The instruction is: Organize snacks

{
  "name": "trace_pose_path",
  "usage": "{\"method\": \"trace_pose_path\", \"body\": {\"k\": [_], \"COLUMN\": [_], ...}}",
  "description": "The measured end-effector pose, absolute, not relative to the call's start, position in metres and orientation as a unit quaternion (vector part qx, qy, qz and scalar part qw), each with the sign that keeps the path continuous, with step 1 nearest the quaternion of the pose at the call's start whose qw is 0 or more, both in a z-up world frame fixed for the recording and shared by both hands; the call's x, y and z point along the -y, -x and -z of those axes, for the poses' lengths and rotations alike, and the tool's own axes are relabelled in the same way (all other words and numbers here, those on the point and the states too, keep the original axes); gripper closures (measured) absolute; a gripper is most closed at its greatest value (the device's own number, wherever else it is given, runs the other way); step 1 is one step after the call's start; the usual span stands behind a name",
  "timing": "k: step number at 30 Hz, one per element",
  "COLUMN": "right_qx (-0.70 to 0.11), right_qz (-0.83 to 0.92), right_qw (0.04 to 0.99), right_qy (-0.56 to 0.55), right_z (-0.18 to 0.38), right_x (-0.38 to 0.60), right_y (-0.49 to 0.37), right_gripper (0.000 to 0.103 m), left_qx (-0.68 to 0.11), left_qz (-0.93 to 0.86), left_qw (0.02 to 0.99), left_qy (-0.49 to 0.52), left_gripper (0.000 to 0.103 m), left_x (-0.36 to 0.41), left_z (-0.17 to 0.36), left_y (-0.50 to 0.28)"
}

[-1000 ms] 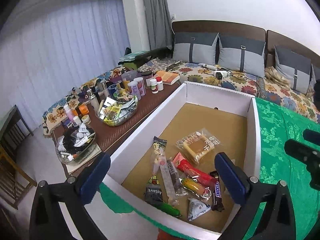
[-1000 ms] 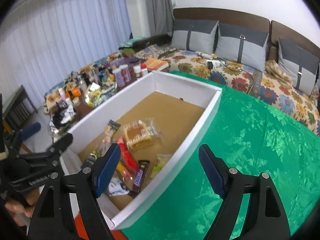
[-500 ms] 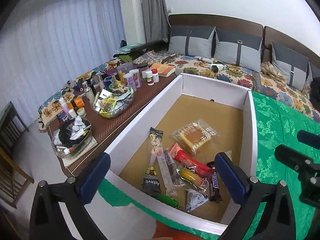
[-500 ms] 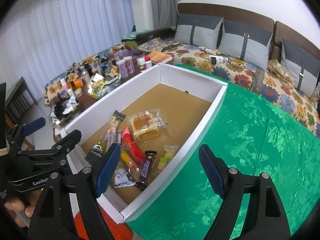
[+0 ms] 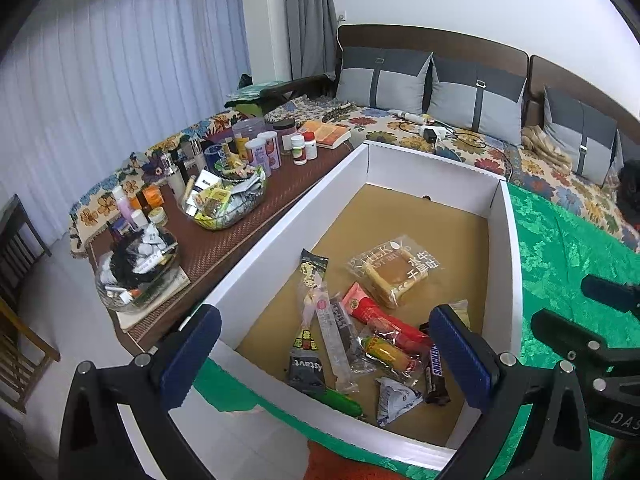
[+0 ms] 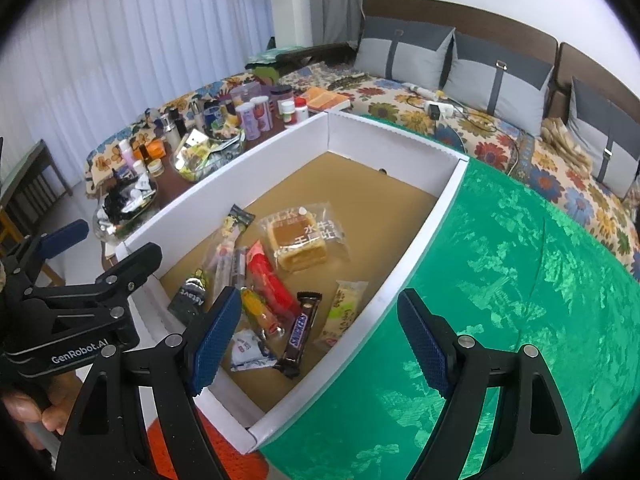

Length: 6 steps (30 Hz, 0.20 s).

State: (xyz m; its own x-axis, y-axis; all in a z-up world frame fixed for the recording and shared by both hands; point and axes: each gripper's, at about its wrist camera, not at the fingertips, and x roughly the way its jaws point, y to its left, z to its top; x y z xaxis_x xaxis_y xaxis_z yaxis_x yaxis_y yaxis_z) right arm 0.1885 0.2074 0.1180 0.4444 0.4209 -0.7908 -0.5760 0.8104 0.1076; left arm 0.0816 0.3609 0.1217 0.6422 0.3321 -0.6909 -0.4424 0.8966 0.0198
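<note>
Low in the frame, both the right gripper (image 6: 316, 340) and left gripper (image 5: 326, 354) gape empty; the Snickers bar (image 6: 299, 334) looks light, firm, slippery-wrapped, best pinched across its middle.

Black hand-held gripper (image 6: 308, 334), blue textured pads (image 6: 212, 340), silver screws, white "GenRobot.AI" lettering

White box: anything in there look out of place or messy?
Yes. In the white box the snacks lie in a jumbled, overlapping heap at the near end: Snickers bar, red pack, bread pack askew. Nothing looks spilled or torn.
</note>
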Motion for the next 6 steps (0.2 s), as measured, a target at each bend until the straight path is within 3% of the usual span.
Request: {"method": "trace_pose_path", "body": {"k": [6], "right_qx": [-0.441], "right_qz": [-0.302], "right_qw": [0.841], "right_qy": [0.090], "right_z": [-0.1140], "right_x": [-0.2120], "right_y": [-0.1878], "right_gripper": [0.020], "left_qx": [-0.356], "left_qz": [-0.223], "left_qw": [0.904], "left_qy": [0.080], "left_gripper": [0.000], "left_x": [-0.3638], "left_z": [-0.1208], "left_y": [-0.0775]}}
